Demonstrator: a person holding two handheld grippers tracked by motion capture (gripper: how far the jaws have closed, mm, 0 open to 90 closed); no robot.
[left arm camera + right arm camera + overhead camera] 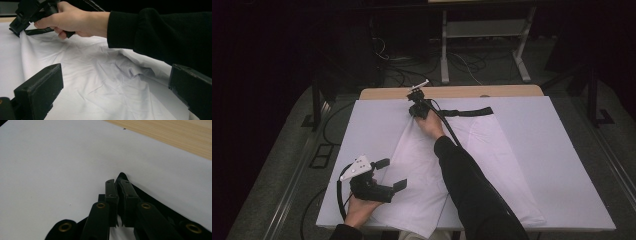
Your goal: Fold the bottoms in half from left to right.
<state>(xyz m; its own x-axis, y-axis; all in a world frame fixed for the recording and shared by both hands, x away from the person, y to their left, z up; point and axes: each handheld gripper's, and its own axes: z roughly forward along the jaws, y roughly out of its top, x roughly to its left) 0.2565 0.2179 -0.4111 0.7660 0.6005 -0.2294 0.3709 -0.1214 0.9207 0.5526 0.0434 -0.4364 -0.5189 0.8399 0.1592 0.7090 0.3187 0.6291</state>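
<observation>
High view: a white, thin, creased cloth garment with a black band along its far edge (447, 165) lies spread flat on the white-covered surface (572, 165), its near edge hanging slightly over the front. The black band (469, 112) runs level across the far side of the garment. The right hand-held gripper (417, 107) sits at the left end of that band, at the far corner of the garment, held by the right hand (431, 125) in a black sleeve (472, 190) that lies diagonally across the cloth. The left hand-held gripper (391, 175) rests at the near left edge of the garment, its jaws spread with nothing between them, held by the left hand (359, 210). Left gripper view: the left hand-held gripper (115, 85) has its two black jaws standing wide apart above the wrinkled white cloth (100, 82), touching nothing; beyond them the right hand (72, 20) holds the right hand-held gripper (18, 27) down on the garment's corner. Right gripper view: the right hand-held gripper (118, 185) has its jaws pressed together, pinching the end of the black band (150, 196), which shows between and just past the pads; the white covering (62, 157) lies beneath, with a strip of light wood (175, 135) beyond it.
</observation>
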